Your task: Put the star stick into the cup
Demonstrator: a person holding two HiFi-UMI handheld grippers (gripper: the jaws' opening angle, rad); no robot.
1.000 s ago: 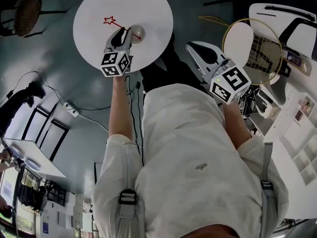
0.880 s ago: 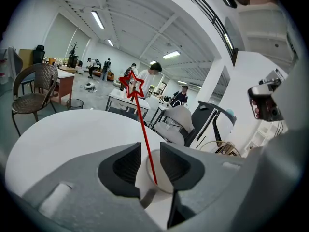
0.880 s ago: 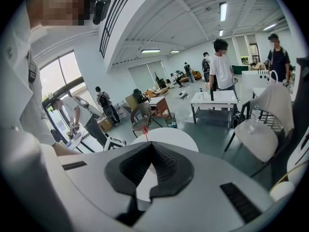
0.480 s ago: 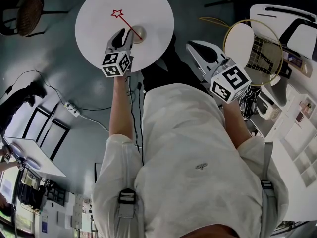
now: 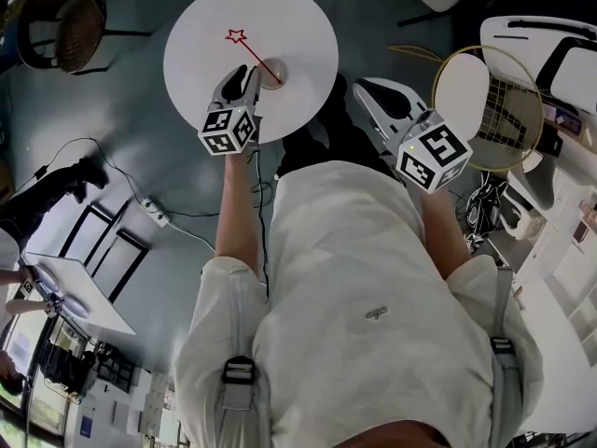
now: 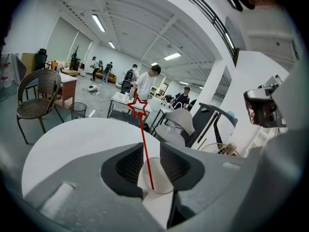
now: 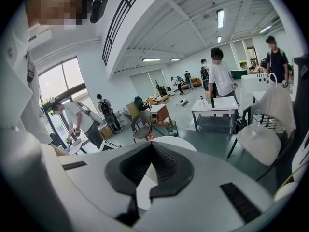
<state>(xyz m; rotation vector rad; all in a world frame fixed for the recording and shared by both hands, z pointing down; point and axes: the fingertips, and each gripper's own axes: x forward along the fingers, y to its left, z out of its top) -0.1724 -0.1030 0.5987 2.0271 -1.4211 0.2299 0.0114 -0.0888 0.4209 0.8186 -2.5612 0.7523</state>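
A thin red star stick (image 5: 254,54) stands slanted in a small clear cup (image 5: 273,75) on the round white table (image 5: 205,26), its star (image 5: 236,36) pointing up and to the left. My left gripper (image 5: 250,76) is at the cup's near side. In the left gripper view the stick (image 6: 146,153) rises between the jaws, which stand apart without pressing it, and the cup (image 6: 161,180) sits just beyond them. My left gripper (image 6: 147,151) is open. My right gripper (image 5: 368,91) hangs off the table to the right; its tips (image 7: 152,144) meet with nothing between them.
A wicker chair (image 5: 56,21) stands at the upper left. A badminton racket (image 5: 490,96) and white furniture lie to the right. Cables and a power strip (image 5: 154,215) run over the floor on the left. Several people and tables fill the hall beyond.
The stick's star end has swung from pointing left to pointing more up and away over the cup. The left gripper stays by the cup. The right gripper has not moved.
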